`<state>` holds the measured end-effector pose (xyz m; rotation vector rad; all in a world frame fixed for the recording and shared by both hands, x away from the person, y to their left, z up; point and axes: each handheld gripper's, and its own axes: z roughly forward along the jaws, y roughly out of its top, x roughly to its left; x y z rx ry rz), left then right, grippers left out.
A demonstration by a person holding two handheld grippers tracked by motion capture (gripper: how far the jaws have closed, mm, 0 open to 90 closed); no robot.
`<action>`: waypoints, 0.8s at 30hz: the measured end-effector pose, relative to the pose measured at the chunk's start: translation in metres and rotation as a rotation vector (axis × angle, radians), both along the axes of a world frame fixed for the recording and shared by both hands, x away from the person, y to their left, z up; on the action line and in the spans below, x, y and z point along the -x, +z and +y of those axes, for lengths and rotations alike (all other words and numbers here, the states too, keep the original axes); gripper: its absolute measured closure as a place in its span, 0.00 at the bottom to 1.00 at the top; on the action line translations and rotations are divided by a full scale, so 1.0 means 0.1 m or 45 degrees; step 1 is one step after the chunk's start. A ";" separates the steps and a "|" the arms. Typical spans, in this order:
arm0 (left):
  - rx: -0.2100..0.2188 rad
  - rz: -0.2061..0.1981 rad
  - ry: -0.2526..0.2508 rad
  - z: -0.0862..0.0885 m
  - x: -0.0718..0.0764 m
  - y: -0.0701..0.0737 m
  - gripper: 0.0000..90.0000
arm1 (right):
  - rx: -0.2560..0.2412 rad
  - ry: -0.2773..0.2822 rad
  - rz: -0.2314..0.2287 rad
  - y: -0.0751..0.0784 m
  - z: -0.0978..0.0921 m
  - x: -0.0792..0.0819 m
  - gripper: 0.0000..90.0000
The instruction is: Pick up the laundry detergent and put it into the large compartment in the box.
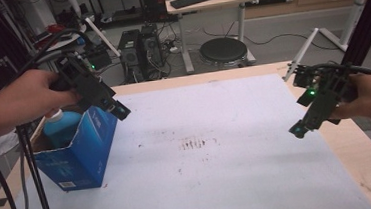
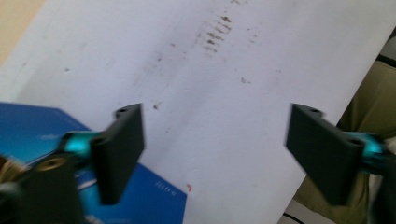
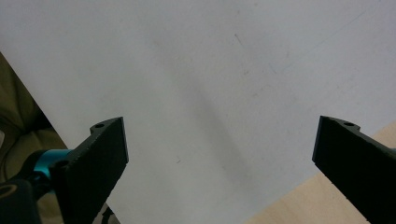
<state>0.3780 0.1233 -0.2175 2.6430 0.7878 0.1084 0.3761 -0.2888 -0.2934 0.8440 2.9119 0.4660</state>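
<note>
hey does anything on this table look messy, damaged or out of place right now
One thing stands out: a patch of dark smudges stains the middle of the white table cover, with a few specks around it. The blue box stands upright at the left edge with a blue bottle inside. Both grippers are open and hold nothing.

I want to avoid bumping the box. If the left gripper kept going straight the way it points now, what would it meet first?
Probably the white sheet on the table: the left gripper is open and aimed there, with the blue box beside its path.
</note>
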 end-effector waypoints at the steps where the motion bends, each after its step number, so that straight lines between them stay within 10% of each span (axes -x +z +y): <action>1: 0.009 0.004 -0.016 -0.04 0.01 -0.03 0.17 | -0.003 0.006 -0.005 0.00 0.00 0.00 0.03; 24: -0.066 0.021 -0.111 -0.58 -0.15 -0.41 0.07 | -0.028 0.025 -0.014 0.02 0.07 0.01 0.03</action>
